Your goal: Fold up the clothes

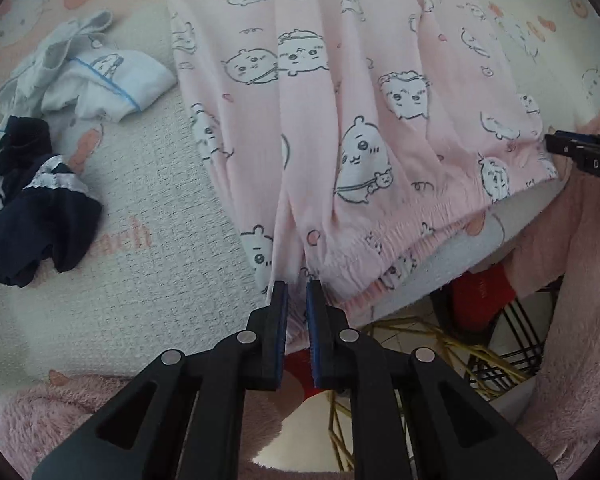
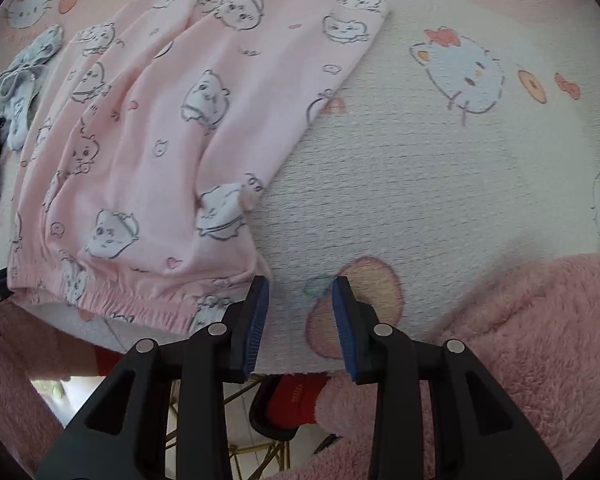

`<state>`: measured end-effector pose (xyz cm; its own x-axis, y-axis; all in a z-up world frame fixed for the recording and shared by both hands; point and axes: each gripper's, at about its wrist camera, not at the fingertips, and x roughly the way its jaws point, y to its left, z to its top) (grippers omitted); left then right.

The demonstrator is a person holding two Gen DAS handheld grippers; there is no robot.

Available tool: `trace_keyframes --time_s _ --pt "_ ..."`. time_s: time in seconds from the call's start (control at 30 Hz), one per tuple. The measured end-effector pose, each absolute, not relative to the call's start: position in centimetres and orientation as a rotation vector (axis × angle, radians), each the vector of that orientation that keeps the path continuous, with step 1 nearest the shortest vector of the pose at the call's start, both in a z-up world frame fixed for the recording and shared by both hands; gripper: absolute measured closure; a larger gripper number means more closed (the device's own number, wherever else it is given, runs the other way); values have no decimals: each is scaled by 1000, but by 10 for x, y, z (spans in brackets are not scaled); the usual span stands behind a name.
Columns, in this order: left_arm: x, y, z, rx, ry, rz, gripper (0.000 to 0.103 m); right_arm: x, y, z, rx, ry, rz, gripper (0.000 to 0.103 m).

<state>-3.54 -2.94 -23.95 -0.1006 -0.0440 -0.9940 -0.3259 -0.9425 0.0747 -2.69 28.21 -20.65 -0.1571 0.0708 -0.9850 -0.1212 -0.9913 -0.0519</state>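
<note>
A: Where are the pink pyjama trousers printed with white cartoon animals (image 1: 340,128) found?

B: They are laid flat on the cream textured bedspread with cartoon cats and peach motifs (image 2: 440,184), the gathered elastic waistband (image 1: 440,224) lying at the near edge of the bed and the legs running toward twelve o'clock. A fold of cloth is drawn up into a ridge just beside the waistband.

A: How are the tongs seen?

B: The left gripper (image 1: 297,286) is nearly closed, a narrow slit left between the blue pads, and the raised ridge of pink cloth is met at their tips; whether it is pinched cannot be told for certain. The right gripper (image 2: 300,280) is held moderately apart over bare bedspread, its left finger just beside the waistband's corner, nothing between the pads.

A: What is shown around the trousers?

B: At nine o'clock in the left view a crumpled white garment with blue piping (image 1: 96,84) and a dark navy garment with white stripes (image 1: 40,208) are seen, apart from the trousers. Fluffy pink sleeves (image 2: 520,320) are seen at the lower edges.

A: What is given by one view only?

B: The gold wire frame and black rack (image 1: 500,344) below the bed edge are clearer in the left view, with the other gripper's tip at three o'clock; the large cat print at one o'clock is shown only by the right.
</note>
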Motion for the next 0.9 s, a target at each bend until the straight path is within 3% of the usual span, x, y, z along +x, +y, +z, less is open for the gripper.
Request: trace_keyframes --time_s 0.13,0.27,0.37,0.43,0.6,0.67,0.77,0.9 --pt "-41 -50 -218 -1909 208 2267 90 -25 288 -189 -1937 274 2435 70" --pt "-50 -46 -207 -1782 48 2256 90 -22 272 -185 -2117 448 2576 69" --pt "-56 -33 -230 -1826 14 2155 90 -17 249 -202 -2210 181 2557 66" --pt "-53 -23 -247 -1894 127 2113 90 -14 240 -209 -2210 30 2527 66" --pt "-44 -9 -245 -1906 304 2111 90 -17 263 -207 -2070 1 2454 68" --pt "-41 -5 -243 -1913 346 2098 90 -20 284 -207 -2025 118 2400 68" --pt "-39 -12 -228 -1863 252 2123 90 -14 292 -189 -1960 190 2460 67" --pt "-49 -21 -214 -1779 113 2188 90 3 266 -162 -1937 97 2676 67"
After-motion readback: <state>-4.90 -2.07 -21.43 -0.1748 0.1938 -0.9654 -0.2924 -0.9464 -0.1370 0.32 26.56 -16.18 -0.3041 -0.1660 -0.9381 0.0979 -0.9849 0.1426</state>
